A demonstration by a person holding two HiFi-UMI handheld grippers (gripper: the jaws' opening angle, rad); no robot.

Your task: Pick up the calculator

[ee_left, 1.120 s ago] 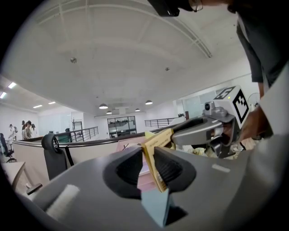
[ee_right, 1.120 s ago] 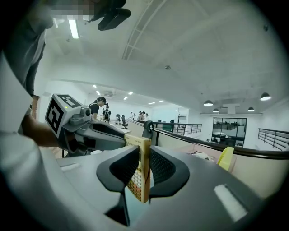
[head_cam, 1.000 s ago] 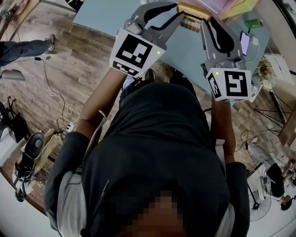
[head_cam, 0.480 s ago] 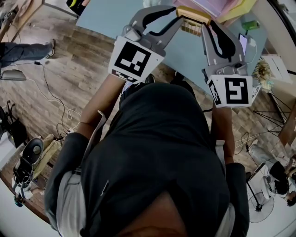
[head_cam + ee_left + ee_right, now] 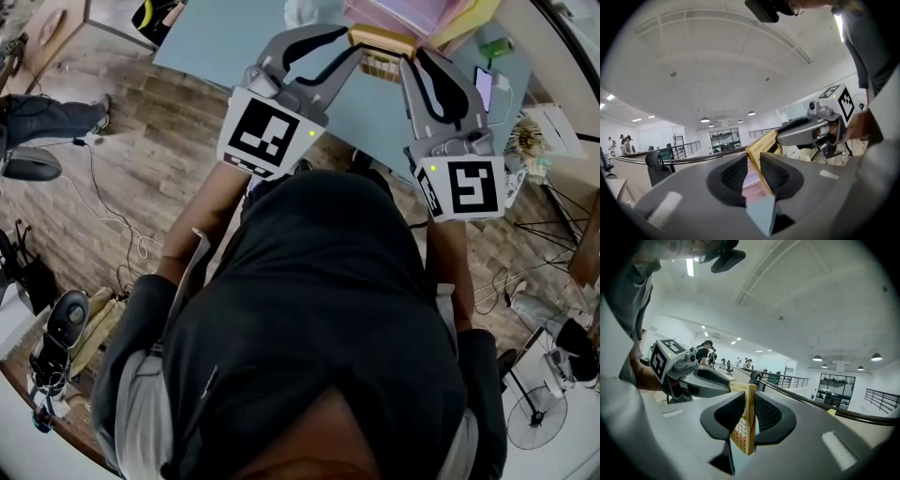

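A flat tan calculator [image 5: 382,49] hangs in the air above the pale blue table [image 5: 225,42], held between both grippers. My left gripper [image 5: 354,39] is shut on its left end and my right gripper [image 5: 405,54] is shut on its right end. In the left gripper view the calculator [image 5: 761,147] shows edge-on between the pads, with the right gripper's body [image 5: 811,132] behind it. The right gripper view shows the calculator [image 5: 746,420] edge-on with its keys visible, and the left gripper's body [image 5: 693,376] beyond.
Pink and yellow boxes [image 5: 422,14] lie on the table just past the calculator. A phone [image 5: 484,87] and a green item [image 5: 492,46] sit at the table's right end. Wooden floor with cables [image 5: 112,197] lies to the left.
Both grippers and the calculator have shifted slightly up and left in the head view. The hold on the calculator is unchanged.
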